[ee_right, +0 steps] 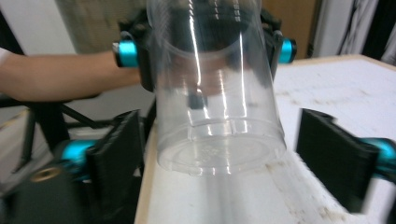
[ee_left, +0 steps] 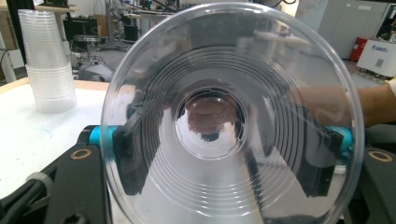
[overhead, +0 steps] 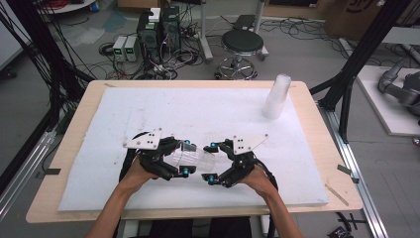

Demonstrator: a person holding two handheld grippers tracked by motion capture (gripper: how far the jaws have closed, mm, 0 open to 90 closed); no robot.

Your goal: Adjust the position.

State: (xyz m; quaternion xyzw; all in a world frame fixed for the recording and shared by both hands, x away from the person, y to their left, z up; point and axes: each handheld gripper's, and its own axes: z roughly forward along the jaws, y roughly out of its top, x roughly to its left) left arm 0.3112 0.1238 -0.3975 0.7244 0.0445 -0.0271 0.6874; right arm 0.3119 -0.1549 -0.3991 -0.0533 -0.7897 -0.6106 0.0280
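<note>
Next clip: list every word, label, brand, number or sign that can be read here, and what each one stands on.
No text here can be read with certainty.
White box at the far right of the left gripper view: a blue printed line and a small square code, too blurred to read.
Cardboard box at the top right of the high view: dark lettering, cut off and blurred.
Clear cup, cup stack, white foam board: no print visible.

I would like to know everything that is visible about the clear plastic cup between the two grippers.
The clear plastic cup is thin, transparent and ribbed with fine rings along its wall, with a round flat bottom. It looks empty. It lies sideways above the white foam mat, its mouth toward the left gripper, whose jaws press on its wall near the rim. Its bottom points to the right gripper, whose jaws stand apart on either side without touching it.
</note>
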